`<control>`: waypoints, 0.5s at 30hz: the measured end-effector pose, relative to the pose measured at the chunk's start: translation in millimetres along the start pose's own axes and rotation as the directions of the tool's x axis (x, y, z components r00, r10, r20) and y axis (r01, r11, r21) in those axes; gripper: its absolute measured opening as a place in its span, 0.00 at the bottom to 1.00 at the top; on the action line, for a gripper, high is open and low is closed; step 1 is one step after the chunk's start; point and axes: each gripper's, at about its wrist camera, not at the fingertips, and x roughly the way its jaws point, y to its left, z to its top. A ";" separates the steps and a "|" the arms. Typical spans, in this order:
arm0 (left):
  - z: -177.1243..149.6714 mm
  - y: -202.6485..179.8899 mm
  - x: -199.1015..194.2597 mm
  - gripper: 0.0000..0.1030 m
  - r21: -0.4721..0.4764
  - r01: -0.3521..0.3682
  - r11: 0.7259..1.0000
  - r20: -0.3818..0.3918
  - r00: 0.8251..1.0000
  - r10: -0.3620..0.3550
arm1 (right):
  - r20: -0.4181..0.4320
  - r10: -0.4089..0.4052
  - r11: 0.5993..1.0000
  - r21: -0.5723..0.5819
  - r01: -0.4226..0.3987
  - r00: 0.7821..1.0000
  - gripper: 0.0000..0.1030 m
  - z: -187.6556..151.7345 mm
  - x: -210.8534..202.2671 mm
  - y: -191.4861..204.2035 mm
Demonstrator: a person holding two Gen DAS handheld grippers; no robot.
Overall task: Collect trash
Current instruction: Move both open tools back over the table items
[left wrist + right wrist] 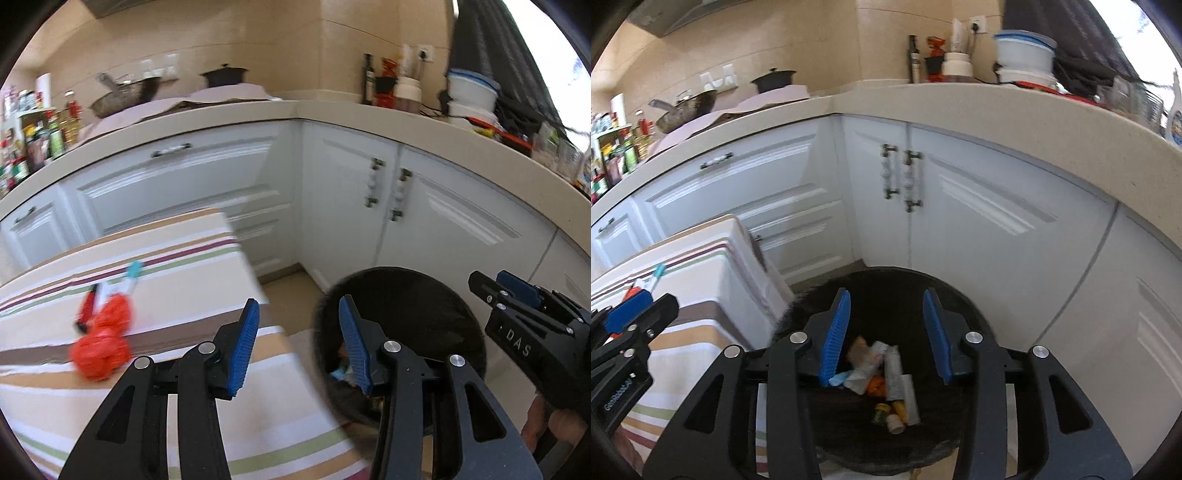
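While my right jaws [886, 332] stand partly apart with nothing between the blue pads, they hang directly above the round black trash bin [964, 306] on the floor. Below and between those pads lies the collected litter [882, 373]: crumpled wrappers, a tube, small bottles. My left jaws [299, 339] are likewise parted and hold nothing; their left pad is over the striped cloth tabletop [177, 258], their right pad over the bin's rim. Left of and beyond the left jaws, a crumpled red plastic bag [103, 339] rests on the tabletop, apart from the pads. Just beyond it lie a red-and-black pen-like item [86, 306] and a white wrapper with a teal end [131, 275], both blurred.
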 end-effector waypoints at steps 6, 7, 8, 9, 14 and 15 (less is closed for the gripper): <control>-9.8 54.0 -25.0 0.46 -0.059 -0.119 0.991 0.016 0.993 0.120 | -0.009 0.099 0.993 -0.063 -0.100 0.995 0.39 0.0 -5.3 55.9; -12.6 63.8 -29.2 0.47 -0.069 -0.141 0.988 0.017 0.990 0.143 | -0.011 0.118 0.990 -0.075 -0.119 0.993 0.39 -0.7 -6.5 67.1; -15.3 74.9 -33.9 0.47 -0.080 -0.166 0.983 0.018 0.986 0.168 | -0.017 0.143 0.985 -0.091 -0.144 0.990 0.39 -1.4 -7.7 81.5; -18.2 86.2 -38.7 0.47 -0.092 -0.190 0.977 0.018 0.981 0.193 | -0.021 0.164 0.981 -0.104 -0.165 0.986 0.39 -1.7 -9.1 93.2; -31.3 135.3 -56.5 0.49 -0.154 -0.285 0.946 0.000 0.957 0.289 | -0.044 0.260 0.947 -0.184 -0.264 0.965 0.43 -9.6 -19.4 155.6; -34.7 146.2 -60.0 0.49 -0.168 -0.304 0.938 -0.007 0.951 0.308 | -0.049 0.272 0.941 -0.196 -0.277 0.961 0.43 -10.7 -20.4 164.9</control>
